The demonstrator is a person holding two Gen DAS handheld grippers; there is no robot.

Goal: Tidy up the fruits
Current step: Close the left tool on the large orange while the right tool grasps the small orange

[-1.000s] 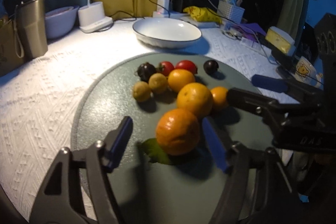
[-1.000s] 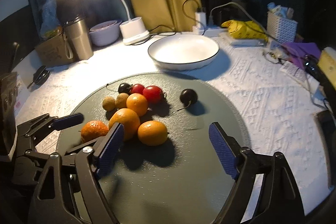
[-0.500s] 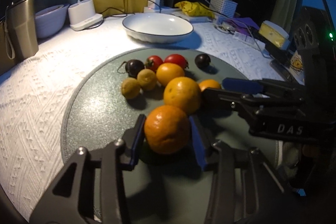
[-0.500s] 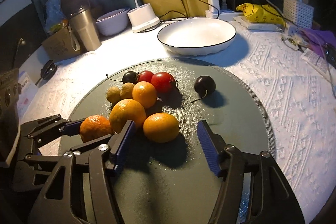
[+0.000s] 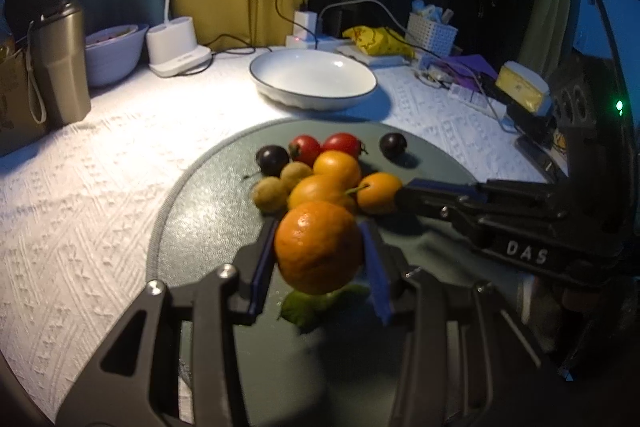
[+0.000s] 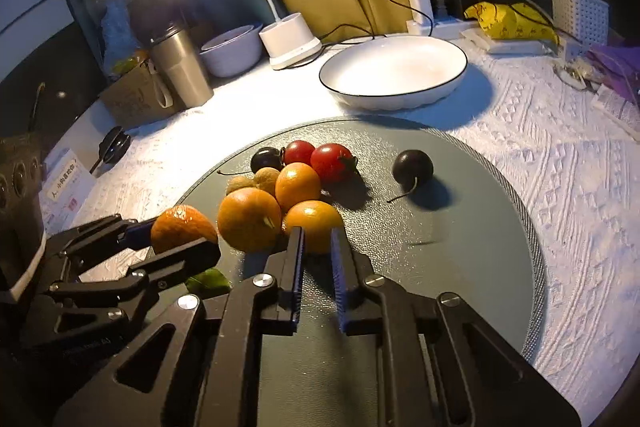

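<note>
With the left gripper [image 5: 320, 259] pinching a tangerine [image 5: 318, 247] near the mat's [image 5: 192, 227] front edge and the right gripper [image 6: 318, 247] pressed together, apparently on a smaller orange's [image 6: 314, 223] near side, pickup was under way; next called for lifting toward the white bowl [image 5: 314, 79].

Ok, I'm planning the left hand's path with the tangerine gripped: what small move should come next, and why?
Probably lift the left gripper straight up a little. Its jaws press both sides of the tangerine, which sits close to the neighbouring orange, with the right gripper near. Rising first should avoid nudging them before heading to the white bowl.
</note>
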